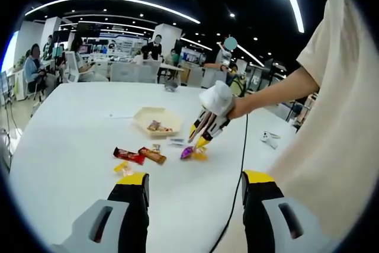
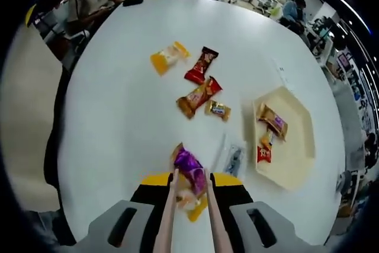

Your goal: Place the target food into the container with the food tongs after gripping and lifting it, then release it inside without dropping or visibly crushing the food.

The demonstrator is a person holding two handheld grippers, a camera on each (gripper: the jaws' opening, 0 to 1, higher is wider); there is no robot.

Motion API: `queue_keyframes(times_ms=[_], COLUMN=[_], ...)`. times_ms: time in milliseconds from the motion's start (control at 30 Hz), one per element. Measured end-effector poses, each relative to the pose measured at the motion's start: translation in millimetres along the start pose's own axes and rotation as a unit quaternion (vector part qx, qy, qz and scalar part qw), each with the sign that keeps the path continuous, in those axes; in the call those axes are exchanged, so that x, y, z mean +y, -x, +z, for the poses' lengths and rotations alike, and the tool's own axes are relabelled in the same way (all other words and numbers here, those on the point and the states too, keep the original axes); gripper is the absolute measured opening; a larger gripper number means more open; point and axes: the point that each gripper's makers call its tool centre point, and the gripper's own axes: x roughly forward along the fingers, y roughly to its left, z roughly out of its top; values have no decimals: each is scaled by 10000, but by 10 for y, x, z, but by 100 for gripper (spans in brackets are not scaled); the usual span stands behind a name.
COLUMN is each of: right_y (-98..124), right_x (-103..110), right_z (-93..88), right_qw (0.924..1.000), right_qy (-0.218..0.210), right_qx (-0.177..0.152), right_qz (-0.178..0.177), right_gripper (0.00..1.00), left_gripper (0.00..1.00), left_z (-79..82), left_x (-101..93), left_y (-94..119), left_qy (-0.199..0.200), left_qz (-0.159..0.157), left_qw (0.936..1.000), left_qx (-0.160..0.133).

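- The right gripper (image 2: 189, 197) carried the tongs (image 2: 188, 217), two slim pale blades running forward between its yellow-tipped jaws; they stood closed around the purple snack (image 2: 190, 170), a shiny crinkled foil packet with an orange-yellow end showing below it.
- From the left gripper view the same tongs (image 1: 204, 131) reached down to the purple snack (image 1: 188, 153), which appeared to be at or barely off the worktop (image 1: 71, 128); whether it had left the surface could not be told.
- By my reading, the grip was made, while the lift, the carry and the release were not yet done.
- The container (image 2: 290, 140), a shallow cream tray with angled sides and a matt look, lay well apart to the right in the right gripper view and already held a few wrapped snacks (image 2: 269, 122).
- Between lay a clear wrapped item (image 2: 234, 158), and farther out were glossy wrappers: brown bars (image 2: 198, 96), a red bar (image 2: 201, 65) and a yellow packet (image 2: 169, 57).
- The worktop was white, smooth and round-edged.
- The left gripper (image 1: 195, 191) hung above the worktop with its jaws spread wide and nothing between them.
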Motion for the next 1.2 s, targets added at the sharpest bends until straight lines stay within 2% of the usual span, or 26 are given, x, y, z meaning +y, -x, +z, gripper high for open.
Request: queue_keyframes(times_ms=[200, 267, 300, 700, 1200], right_y=[-34, -66, -78, -166, -248], right_x=[-1, 4, 5, 2, 38], right_z=[11, -22, -54, -24, -88], right_qw=[10000, 9995, 9982, 9979, 9967], right_qy=[34, 264, 532, 572, 631], right_qx=[-2, 131, 276, 266, 368], right_qz=[36, 73, 80, 164, 363], right_gripper=[24, 25, 25, 25, 25], left_gripper=[62, 62, 62, 61, 61], left_z=[5, 3, 3, -30, -6], left_x=[4, 5, 11, 40, 52], left_y=[5, 5, 9, 36, 29], left_qy=[8, 8, 17, 102, 198], left_qz=[13, 15, 32, 112, 153], left_qw=[10000, 10000, 10000, 9999, 9997], left_qx=[-2, 10, 18, 57, 20])
